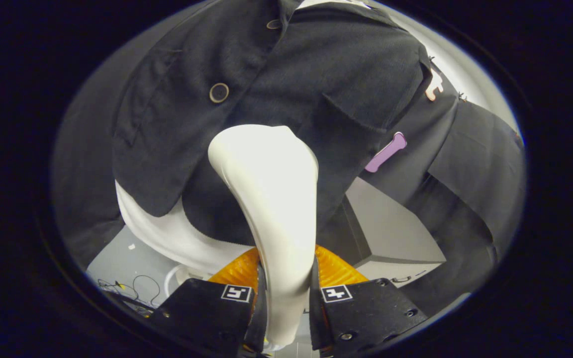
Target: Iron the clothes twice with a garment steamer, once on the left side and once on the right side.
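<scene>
One steamer (271, 199), white and glossy, smooth curved body, handle running down between the two fingers of the claw (286, 303). Both fingers press its sides, so the claw is closed tight on the handle with only the handle's width between them. The steamer's wide head points up and away from the fingers, against or just in front of the front of one dark jacket (286, 89); contact itself is hard to tell. No brand or writing readable on the steamer.

Jacket: dark grey or black, woven texture, hanging, two round buttons (219, 92) visible along the placket, one flap pocket (351, 119) to the right of the steamer head. White hem of a second garment (167, 233) hangs out under the jacket's lower edge. One purple clip (386, 152) beside the pocket. One grey box (391, 233) below it, beyond the right finger. Thin cables (137, 288) lie on the grey floor left of the fingers. Each finger carries one square black-and-white marker, two total.
</scene>
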The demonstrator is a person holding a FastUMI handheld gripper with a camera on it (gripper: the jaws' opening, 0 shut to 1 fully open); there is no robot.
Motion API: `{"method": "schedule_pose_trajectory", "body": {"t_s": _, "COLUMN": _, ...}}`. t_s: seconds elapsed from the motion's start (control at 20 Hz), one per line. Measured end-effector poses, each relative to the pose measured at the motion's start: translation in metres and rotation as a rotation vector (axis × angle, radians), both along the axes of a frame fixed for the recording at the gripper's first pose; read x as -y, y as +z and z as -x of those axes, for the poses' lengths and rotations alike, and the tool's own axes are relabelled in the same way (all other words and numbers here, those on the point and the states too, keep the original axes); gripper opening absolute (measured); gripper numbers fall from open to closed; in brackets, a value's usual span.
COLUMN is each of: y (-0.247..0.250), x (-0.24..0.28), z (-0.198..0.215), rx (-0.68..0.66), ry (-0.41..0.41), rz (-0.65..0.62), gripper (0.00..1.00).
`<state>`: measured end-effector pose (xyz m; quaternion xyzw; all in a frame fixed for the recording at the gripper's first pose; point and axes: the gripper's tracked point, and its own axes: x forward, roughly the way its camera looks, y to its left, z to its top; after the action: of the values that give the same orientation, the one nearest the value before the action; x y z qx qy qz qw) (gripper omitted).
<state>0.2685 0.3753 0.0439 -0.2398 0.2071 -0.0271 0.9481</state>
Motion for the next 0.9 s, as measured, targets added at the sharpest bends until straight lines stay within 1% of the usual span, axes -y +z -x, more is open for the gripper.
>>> {"method": "schedule_pose_trajectory", "body": {"t_s": 0.35, "y": 0.005, "x": -0.001, "z": 0.003, "rx": -0.085, "ry": 0.005, "rz": -0.011, "gripper": 0.37}}
{"method": "schedule_pose_trajectory", "body": {"t_s": 0.5, "y": 0.011, "x": -0.001, "z": 0.004, "rx": -0.091, "ry": 0.013, "rz": -0.043, "gripper": 0.37}}
{"method": "schedule_pose_trajectory", "body": {"t_s": 0.6, "y": 0.013, "x": -0.003, "z": 0.003, "rx": -0.065, "ry": 0.019, "rz": -0.07, "gripper": 0.37}}
{"method": "schedule_pose_trajectory", "body": {"t_s": 0.75, "y": 0.03, "x": -0.007, "z": 0.002, "rx": -0.003, "ry": 0.04, "rz": -0.121, "gripper": 0.37}}
{"method": "schedule_pose_trajectory", "body": {"t_s": 0.9, "y": 0.065, "x": -0.017, "z": 0.003, "rx": 0.074, "ry": 0.077, "rz": -0.163, "gripper": 0.37}}
